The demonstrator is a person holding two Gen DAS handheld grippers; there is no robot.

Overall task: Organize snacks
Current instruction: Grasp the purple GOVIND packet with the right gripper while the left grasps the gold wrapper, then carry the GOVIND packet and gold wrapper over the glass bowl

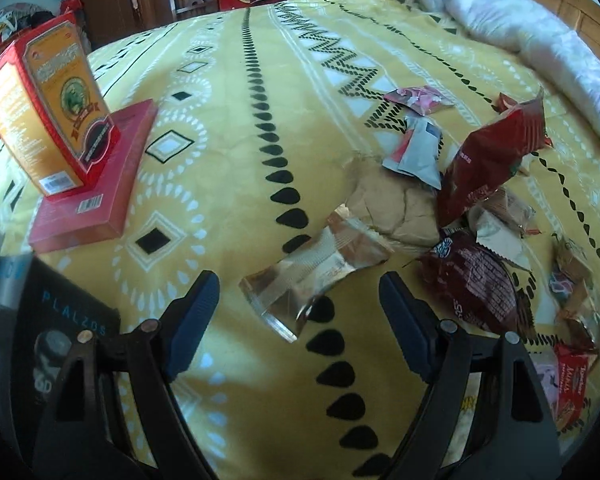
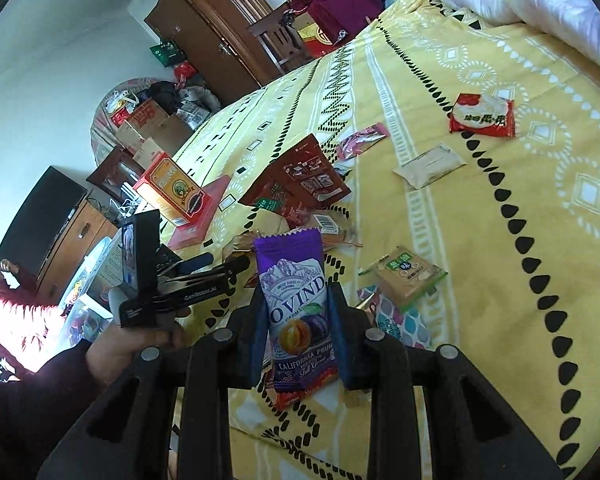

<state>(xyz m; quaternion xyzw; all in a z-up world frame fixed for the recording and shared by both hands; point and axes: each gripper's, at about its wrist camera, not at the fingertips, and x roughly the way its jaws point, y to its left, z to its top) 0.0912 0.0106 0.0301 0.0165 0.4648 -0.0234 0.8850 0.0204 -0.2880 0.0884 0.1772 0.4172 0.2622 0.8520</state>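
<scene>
Snack packets lie scattered on a yellow patterned bedspread point(image 1: 236, 128). My left gripper point(image 1: 300, 314) is open just above it, and a clear gold-tinted packet point(image 1: 320, 268) lies flat between and ahead of its blue pads without touching them. To its right sits a pile: a bun in a clear wrapper point(image 1: 396, 208), a dark red bag point(image 1: 492, 160) and a dark round packet point(image 1: 472, 284). My right gripper point(image 2: 298, 304) is shut on a purple prune packet point(image 2: 296, 292), held upright above the bed. In the right wrist view the left gripper point(image 2: 188, 280) shows at the left, in a person's hand.
An orange-and-red box point(image 1: 52, 108) stands on a flat red box point(image 1: 96, 184) at the bed's left edge, with a black box point(image 1: 60, 340) nearer. More packets lie apart: red point(image 2: 482, 116), beige point(image 2: 428, 166), green-edged point(image 2: 404, 276). A white quilt point(image 1: 500, 20) lies at the far right.
</scene>
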